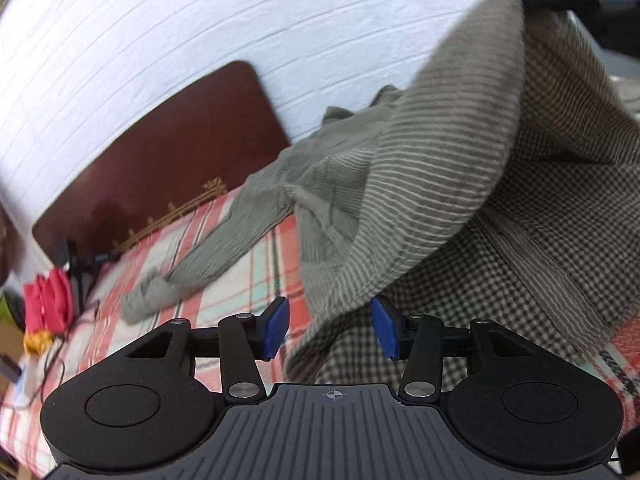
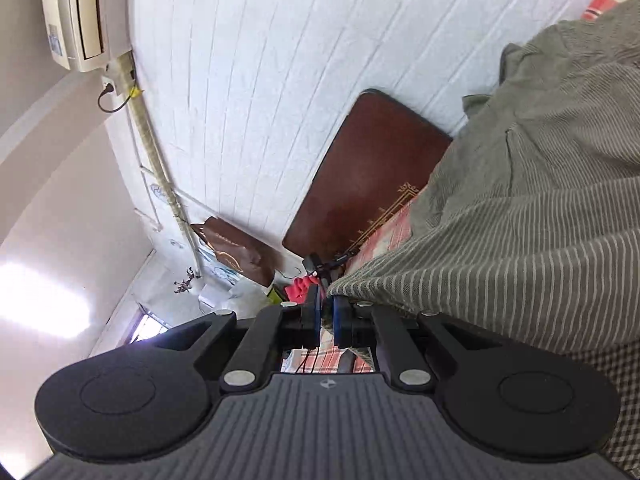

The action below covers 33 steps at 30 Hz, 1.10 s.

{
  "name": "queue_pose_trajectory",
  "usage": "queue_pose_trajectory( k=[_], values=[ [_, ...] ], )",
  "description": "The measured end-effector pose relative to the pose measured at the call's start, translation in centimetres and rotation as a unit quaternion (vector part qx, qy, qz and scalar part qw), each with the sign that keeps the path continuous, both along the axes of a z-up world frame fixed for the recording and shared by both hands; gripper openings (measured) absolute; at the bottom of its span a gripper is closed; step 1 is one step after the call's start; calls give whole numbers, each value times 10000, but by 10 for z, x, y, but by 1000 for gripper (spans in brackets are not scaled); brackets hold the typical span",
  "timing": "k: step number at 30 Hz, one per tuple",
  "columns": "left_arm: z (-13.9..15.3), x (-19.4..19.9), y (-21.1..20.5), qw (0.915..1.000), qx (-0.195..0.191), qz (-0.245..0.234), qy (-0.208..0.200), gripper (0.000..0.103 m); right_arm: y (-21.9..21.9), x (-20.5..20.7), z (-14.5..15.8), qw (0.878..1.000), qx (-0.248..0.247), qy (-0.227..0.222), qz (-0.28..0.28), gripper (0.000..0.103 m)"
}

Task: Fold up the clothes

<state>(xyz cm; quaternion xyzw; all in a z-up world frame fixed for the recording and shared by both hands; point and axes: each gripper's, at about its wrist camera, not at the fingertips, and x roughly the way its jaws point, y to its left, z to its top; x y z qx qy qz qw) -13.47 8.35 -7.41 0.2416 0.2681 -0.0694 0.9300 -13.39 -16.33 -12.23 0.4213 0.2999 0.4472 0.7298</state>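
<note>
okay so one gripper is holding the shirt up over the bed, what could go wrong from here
The right gripper pinches only a thin edge of the striped shirt, so it could slip free. The left gripper is open and empty, so the hanging sleeve may bunch or drag on the checked bedsheet.

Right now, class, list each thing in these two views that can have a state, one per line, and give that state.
Left gripper: open, blue fingers apart at the garment's hem, not gripping.
Right gripper: shut on a corner of the garment.
Olive green striped garment with checked lining: lifted at one corner, draped, unfolded.
Its sleeve: trailing on the bedsheet.
Red and white plaid bedsheet: spread flat.
</note>
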Motion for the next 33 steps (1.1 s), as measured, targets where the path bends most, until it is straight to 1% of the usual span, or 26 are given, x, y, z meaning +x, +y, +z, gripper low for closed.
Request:
queue_pose_trajectory(
  k=[3,4,5,6,7,9,12,14,15,16,19,21,24,26,27,28,30,33],
  values=[
    [-6,11,-7,10000,85,42,-29,61,-1,-4,4,10000,16,-49,15,7],
    [-8,13,-8,9999,104,46,-52,57,-1,-5,6,10000,14,-71,21,6],
    [-9,16,-9,9999,121,77,-39,36,0,-6,7,9999,-7,-103,26,7],
    [-10,19,-8,9998,122,149,11,22,-1,-8,8,9999,-33,-123,36,7],
    [-9,21,-4,9996,53,278,32,0,-2,-10,9,9999,-58,-143,45,7],
    [-1,17,9,9979,-253,588,-26,0,-4,-14,10,9997,-154,-152,80,7],
    [17,-2,31,9936,-621,910,-247,0,-9,-21,6,9990,-410,-80,180,6],
    [22,-13,41,9914,-706,1062,-293,0,-10,-25,-1,9977,-606,71,300,6],
    [21,-16,43,9906,-711,1139,-250,0,-9,-26,-7,9963,-750,193,382,6],
    [19,-18,46,9900,-707,1207,-187,0,-7,-28,-14,9941,-912,319,483,6],
    [0,-15,50,9883,-633,1386,116,0,3,-29,-38,9840,-1427,770,744,6],
    [-13,-11,55,9856,-685,1518,305,1,10,-29,-54,9775,-1624,995,907,6],
    [-27,-4,64,9805,-735,1758,473,3,21,-30,-77,9656,-1917,1331,1150,8],
    [-33,1,74,9767,-827,1909,519,8,27,-30,-90,9570,-2091,1531,1301,10],
    [-34,2,79,9745,-926,1972,540,10,26,-32,-89,9561,-2115,1532,1327,14],
    [-34,3,84,9721,-1024,2034,560,14,22,-34,-86,9571,-2145,1455,1297,16],
    [-34,5,93,9673,-1238,2127,608,14,12,-39,-77,9594,-2197,1289,1214,16],
    [-31,7,104,9567,-1676,2276,696,19,-21,-46,-56,9683,-2161,994,760,17]
  ],
)
